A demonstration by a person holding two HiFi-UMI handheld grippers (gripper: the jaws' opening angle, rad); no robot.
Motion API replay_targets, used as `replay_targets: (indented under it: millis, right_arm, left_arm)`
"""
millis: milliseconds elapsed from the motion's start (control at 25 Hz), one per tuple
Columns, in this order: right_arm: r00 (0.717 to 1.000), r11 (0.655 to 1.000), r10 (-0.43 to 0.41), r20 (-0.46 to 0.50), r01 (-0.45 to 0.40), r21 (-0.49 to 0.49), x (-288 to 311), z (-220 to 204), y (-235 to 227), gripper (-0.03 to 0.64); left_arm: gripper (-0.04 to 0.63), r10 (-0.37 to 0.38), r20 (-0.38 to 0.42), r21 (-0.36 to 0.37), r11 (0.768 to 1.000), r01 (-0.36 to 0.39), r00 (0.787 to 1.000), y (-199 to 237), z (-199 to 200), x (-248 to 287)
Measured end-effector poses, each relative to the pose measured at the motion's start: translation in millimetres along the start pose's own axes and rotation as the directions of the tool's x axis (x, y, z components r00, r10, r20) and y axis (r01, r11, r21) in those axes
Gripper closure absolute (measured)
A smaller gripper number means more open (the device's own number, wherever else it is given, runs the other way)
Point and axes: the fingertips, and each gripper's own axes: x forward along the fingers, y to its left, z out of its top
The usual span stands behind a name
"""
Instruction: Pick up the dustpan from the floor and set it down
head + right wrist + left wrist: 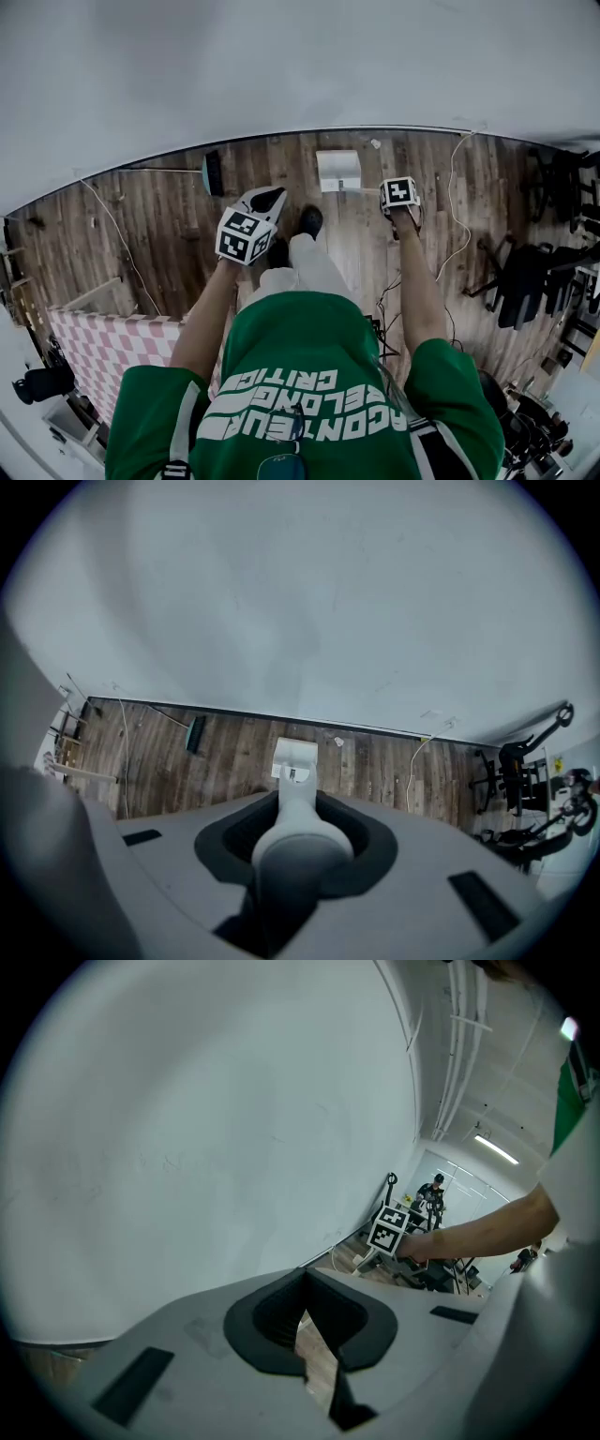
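The white dustpan (337,171) rests on the wooden floor by the wall, also seen in the right gripper view (294,755). Its long white handle (298,832) runs up from the pan into my right gripper (295,846), which points straight down and is shut on it. From the head view that gripper (396,204) sits under its marker cube, just right of the pan. My left gripper (263,200) hovers over the floor left of the pan. In the left gripper view it (309,1335) holds nothing, with only a thin sliver of floor between its jaws.
A dark brush head (213,173) lies on the floor by the wall, left of the pan. A white cable (457,202) trails along the floor at right. Black chairs (525,281) crowd the right side. A pink chequered cloth (112,347) lies at lower left.
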Motion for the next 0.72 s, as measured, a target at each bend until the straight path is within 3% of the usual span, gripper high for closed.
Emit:
replay_targets:
  millis: [720]
  right_arm:
    - [0.997, 1.0, 0.003, -0.075, -0.005, -0.027, 59, 57, 8, 0.505]
  left_arm:
    - [0.6, 0.095, 0.0, -0.074, 0.993, -0.095, 0.995, 17, -1, 6]
